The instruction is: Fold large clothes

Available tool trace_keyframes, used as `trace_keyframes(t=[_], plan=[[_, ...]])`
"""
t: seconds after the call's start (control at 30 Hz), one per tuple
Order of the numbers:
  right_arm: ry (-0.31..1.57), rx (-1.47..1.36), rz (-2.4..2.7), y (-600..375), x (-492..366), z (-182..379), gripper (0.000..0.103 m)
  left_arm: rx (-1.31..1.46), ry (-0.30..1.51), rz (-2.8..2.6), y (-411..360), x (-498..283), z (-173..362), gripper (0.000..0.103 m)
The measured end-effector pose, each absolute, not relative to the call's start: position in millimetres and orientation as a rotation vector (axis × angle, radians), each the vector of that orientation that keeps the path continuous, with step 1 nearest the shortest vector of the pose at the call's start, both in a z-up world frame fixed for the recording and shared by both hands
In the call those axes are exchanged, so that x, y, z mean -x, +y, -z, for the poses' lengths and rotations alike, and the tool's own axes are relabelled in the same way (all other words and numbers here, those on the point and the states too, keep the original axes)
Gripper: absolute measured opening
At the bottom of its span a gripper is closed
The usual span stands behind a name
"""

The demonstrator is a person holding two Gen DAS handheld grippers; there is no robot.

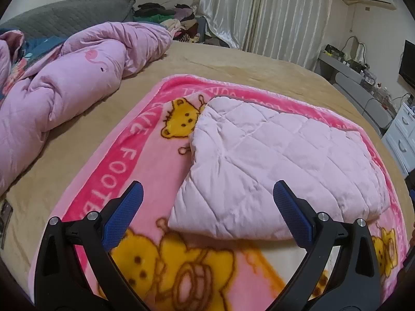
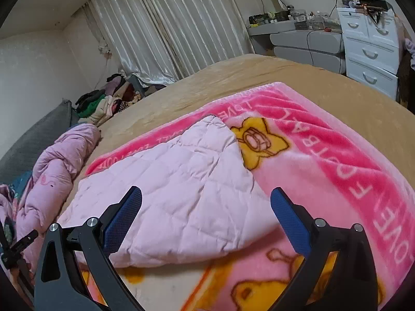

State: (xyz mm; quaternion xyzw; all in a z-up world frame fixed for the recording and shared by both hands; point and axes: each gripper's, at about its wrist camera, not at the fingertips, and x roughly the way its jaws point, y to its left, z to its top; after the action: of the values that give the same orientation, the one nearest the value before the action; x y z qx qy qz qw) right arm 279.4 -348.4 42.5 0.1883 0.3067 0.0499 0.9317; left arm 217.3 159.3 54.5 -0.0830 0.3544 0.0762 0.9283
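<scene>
**Both jaws wide and empty above the folded quilt**

Your left gripper point(image 1: 207, 202) stood with its jaws spread as wide as they go, and nothing sat between the blue pads point(image 1: 290, 207). It hung in the air, tilted down at the near edge of the pale pink quilted piece point(image 1: 272, 155), clear of the fabric. Your right gripper point(image 2: 206, 204) was in the same posture: jaws fully apart, no cloth in them, aimed down over that same padded piece point(image 2: 166, 189) from the other side.

That pairing read like a release. With both tools open, apart from the cloth and pointed at the near fold line, you looked to be sizing up the result rather than holding anything.

The quilted piece lay folded into a thick, roughly square bundle, its near edge rounded where the layers doubled over. It rested on top of the bright pink bear blanket point(image 1: 124, 160), which was spread flat as a work surface on the tan bed cover point(image 1: 233, 62), presumably to keep the fold square and clean.

Further out, a crumpled pink duvet point(image 1: 64, 83) was pushed aside toward the grey headboard point(image 1: 64, 15), well apart from the bundle. A heap of clothes point(image 2: 109, 96) sat by the curtain point(image 2: 160, 26).
</scene>
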Motion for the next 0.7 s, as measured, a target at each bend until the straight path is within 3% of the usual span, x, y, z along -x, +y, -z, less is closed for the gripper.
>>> trace_keyframes(t=[0.37,0.7], plan=[[0.548,-0.383,-0.025,-350.5,-229.8,-24.1,0.099,0.235,0.731,-0.156,149.2,-186.6,-40.8,0.094],[0.631,-0.471,-0.011,-339.6,-225.2,27.2,0.099,0.445,0.808,-0.135,159.1,-182.8,3.6,0.094]])
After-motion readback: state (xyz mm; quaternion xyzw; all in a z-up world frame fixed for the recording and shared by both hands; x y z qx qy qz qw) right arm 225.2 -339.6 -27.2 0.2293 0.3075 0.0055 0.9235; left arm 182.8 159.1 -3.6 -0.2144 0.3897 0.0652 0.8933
